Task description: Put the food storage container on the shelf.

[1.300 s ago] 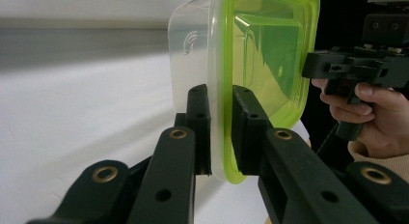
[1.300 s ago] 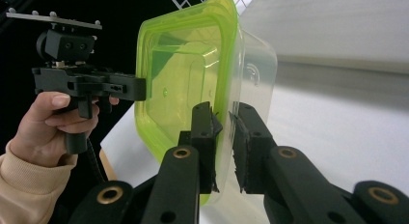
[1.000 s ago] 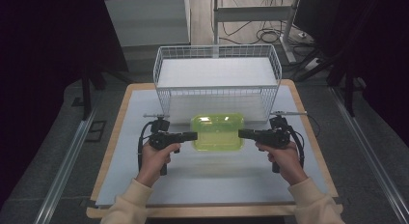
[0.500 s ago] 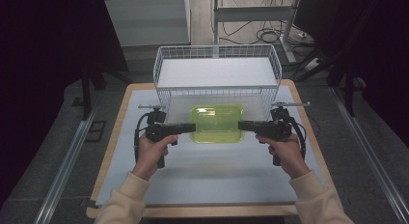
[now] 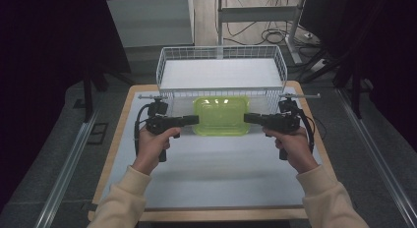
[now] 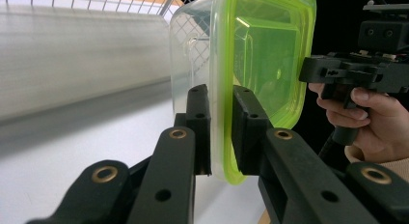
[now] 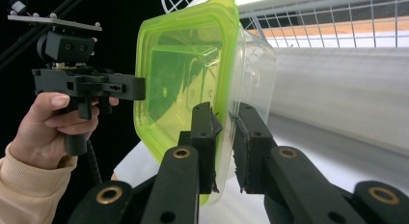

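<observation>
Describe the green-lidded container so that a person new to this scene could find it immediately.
Find the white wire basket at the table's far side. Directly before it, two grippers hold a clear plastic container between them. Its bright lime-green lid distinguishes it from everything else.

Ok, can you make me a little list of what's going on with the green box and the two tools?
thing held: clear box with a green lid
left tool: shut on the lid's rim at the box's left end
right tool: shut on the rim at the right end
box position: level between both tools, in front of the basket
basket: white wire basket at the far side of the table
who holds the tools: a person, one in each hand
</observation>
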A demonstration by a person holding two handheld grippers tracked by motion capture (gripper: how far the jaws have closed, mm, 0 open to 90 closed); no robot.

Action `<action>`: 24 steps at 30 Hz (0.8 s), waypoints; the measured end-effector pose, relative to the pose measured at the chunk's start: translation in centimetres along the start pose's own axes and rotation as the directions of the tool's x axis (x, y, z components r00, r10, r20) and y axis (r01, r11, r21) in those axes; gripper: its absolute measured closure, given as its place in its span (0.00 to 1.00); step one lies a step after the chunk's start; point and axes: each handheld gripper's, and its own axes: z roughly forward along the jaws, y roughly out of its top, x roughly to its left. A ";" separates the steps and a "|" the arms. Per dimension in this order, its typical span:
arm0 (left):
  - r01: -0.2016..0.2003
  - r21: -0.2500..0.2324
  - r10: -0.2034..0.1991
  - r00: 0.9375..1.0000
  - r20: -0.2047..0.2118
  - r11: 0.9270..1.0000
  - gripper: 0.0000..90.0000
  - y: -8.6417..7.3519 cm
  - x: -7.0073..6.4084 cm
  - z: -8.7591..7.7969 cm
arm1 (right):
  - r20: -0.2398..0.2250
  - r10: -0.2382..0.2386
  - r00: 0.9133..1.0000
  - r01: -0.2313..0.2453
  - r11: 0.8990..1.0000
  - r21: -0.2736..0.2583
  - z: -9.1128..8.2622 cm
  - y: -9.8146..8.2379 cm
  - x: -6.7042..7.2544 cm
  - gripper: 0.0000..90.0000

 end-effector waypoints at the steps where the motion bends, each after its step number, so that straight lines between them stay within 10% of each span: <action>1: -0.004 -0.002 0.004 1.000 -0.001 1.000 0.89 0.3 -0.2 -0.1 | -0.001 0.004 1.000 -0.004 1.000 -0.001 -0.1 0.3 0.1 0.89; 24: -0.040 -0.020 0.040 0.999 -0.028 0.999 0.89 4.3 -0.8 -0.6 | 0.004 0.000 1.000 0.000 1.000 -0.027 0.0 3.8 0.5 0.89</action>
